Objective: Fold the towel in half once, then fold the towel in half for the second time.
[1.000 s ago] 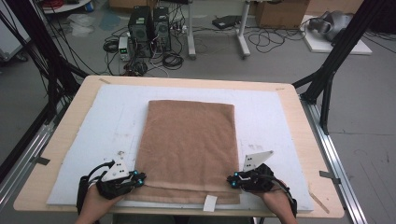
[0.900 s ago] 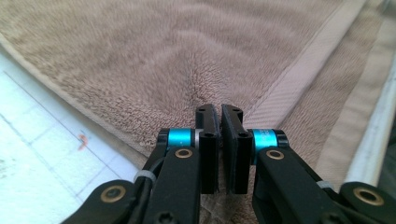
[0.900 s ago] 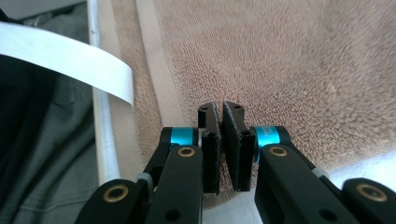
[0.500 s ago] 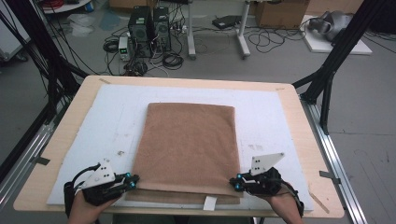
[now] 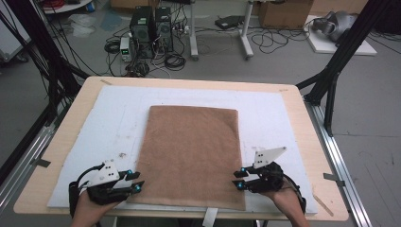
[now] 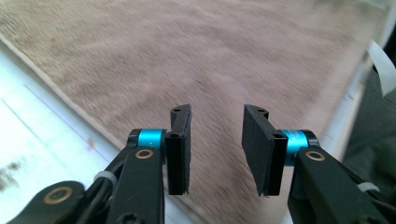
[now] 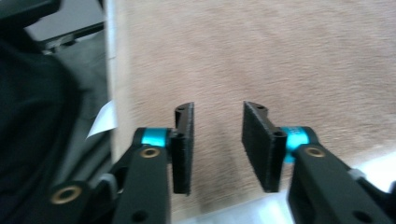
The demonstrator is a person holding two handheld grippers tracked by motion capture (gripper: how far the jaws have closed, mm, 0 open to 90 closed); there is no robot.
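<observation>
High view is showing the change first at the left: the left tool point(image 5: 137, 181), which was pinching the near left corner of the brown fleecy rectangular towel point(image 5: 193, 153) a moment ago, has just been opening its jaws, and now they are standing partly apart with nothing between them. In the left gripper view the two black pads point(image 6: 180, 149) are hanging just above the cloth, not touching it. The same is happening at the right: the right tool point(image 5: 239, 178) has just been opening too, and its jaws are partly apart and empty beside the near right corner. To my judgement, this is meaning that the towel is released and this fold is finished, so the hands are becoming free for the next grasp.

The towel is lying flat on the white padded sheet point(image 5: 113, 113) that is covering the wooden tabletop point(image 5: 75, 111), in the middle, with its near edge close to the person. It is looking smooth, with straight sides, and a small white label point(image 5: 210, 216) is sticking out from the near edge.
</observation>
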